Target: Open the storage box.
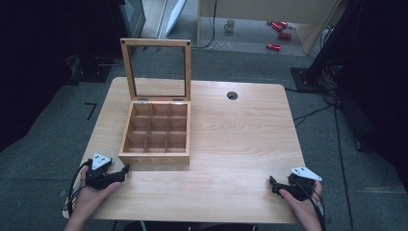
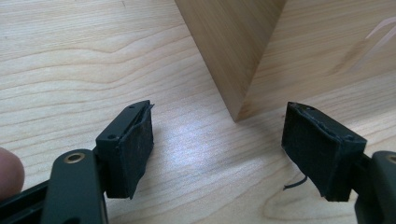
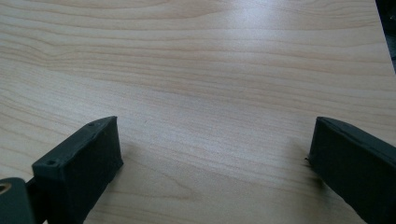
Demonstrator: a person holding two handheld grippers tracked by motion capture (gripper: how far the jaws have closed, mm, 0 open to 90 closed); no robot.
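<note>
Lettering is stamped faintly into the front wall of the wooden box, but it cannot be read with certainty in the high view. The box is made of pale wood and is placed on the left half of the counter, its front edge just beyond the left gripper. Its lid is raised upright on two metal hinges at the back and is framed in the same wood around a clear pane, with a small dark fastener seen at each upper corner. The interior is divided by thin wooden partitions into nine square compartments, three by three, and every compartment that can be seen is bare. In the left gripper view a lower corner of the box is seen between and just beyond the jaws, which are spread wide with nothing pressed between the pads; the box is not touched by them. The right gripper is held near the counter's front right corner, well apart from the box, and its jaws are likewise spread wide over bare wood. A round cable hole is set into the counter behind the box to the right.
</note>
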